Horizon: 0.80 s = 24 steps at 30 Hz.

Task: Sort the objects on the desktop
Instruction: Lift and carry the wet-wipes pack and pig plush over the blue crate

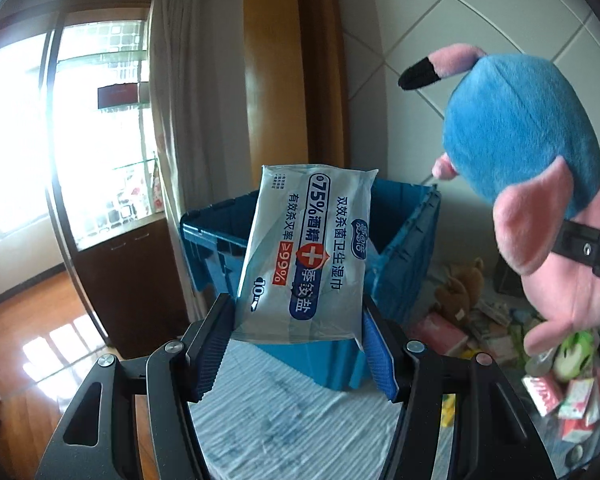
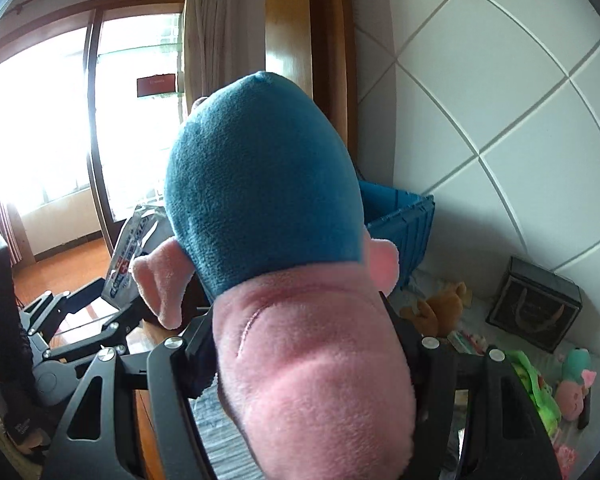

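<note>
My left gripper [image 1: 298, 320] is shut on a white pack of disinfectant wet wipes [image 1: 306, 248] and holds it upright in the air in front of a blue plastic crate [image 1: 404, 240]. My right gripper [image 2: 304, 332] is shut on a pink and blue plush toy [image 2: 268, 184], which fills most of the right wrist view. The same plush toy [image 1: 520, 132] hangs at the upper right of the left wrist view, with the right gripper's black finger across its pink body. The wipes pack [image 2: 130, 248] and the left gripper show at the left of the right wrist view.
The crate [image 2: 400, 216] stands on a cloth-covered table [image 1: 276, 420] against a white tiled wall. A brown plush [image 2: 440, 308], a dark box [image 2: 536, 308], green and pink toys [image 2: 576, 380] and small cartons [image 1: 568, 396] lie at the right. A wooden floor and window are left.
</note>
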{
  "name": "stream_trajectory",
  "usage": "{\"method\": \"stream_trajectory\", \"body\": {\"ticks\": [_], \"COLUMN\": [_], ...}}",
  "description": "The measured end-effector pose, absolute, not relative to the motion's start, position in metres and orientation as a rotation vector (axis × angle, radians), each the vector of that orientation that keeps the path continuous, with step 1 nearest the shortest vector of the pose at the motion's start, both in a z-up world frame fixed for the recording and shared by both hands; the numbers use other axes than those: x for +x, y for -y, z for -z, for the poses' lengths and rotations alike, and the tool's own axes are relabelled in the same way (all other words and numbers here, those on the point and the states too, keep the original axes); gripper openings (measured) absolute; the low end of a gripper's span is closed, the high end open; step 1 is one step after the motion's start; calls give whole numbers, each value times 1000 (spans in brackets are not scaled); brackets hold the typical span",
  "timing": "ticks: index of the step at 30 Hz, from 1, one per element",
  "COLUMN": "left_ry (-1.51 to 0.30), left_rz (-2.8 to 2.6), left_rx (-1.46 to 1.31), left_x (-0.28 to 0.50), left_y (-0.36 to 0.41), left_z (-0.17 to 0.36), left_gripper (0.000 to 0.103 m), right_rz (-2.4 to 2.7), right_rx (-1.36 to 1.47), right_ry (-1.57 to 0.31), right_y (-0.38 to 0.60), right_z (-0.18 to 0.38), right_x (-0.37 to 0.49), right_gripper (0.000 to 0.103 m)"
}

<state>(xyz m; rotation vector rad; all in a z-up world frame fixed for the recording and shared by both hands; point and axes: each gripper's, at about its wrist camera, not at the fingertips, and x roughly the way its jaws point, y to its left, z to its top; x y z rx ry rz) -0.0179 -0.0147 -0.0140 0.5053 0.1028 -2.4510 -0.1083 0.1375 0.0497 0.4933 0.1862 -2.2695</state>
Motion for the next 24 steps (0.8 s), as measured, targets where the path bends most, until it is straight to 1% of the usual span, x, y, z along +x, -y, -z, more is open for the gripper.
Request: {"method": "stream_trajectory", "body": {"ticks": [4,11,15,19,24], "left_ry": [-117,-115,-84,-58,-50], "left_rz": [2435,2473,2518,2566,2607], "left_rx": [476,454,464,510,573], "left_x": [-37,-81,-113,-148,-183], "left_y": [54,140,189,230,260], "left_z": [4,-3,-9,-10,-2], "left_gripper": [61,61,61,61,61], "right_rz": [2242,2277,2322,2374,2429], "right_rx": [473,487,507,570,663], "right_ry": [-134,-25,13,40,45], "right_y": [-97,-22,26,65,93], "right_z": [-68,-73,-76,-65,-43], "right_x": [-128,-163,-184,-209,-235], "right_gripper": [67,67,67,67,67]}}
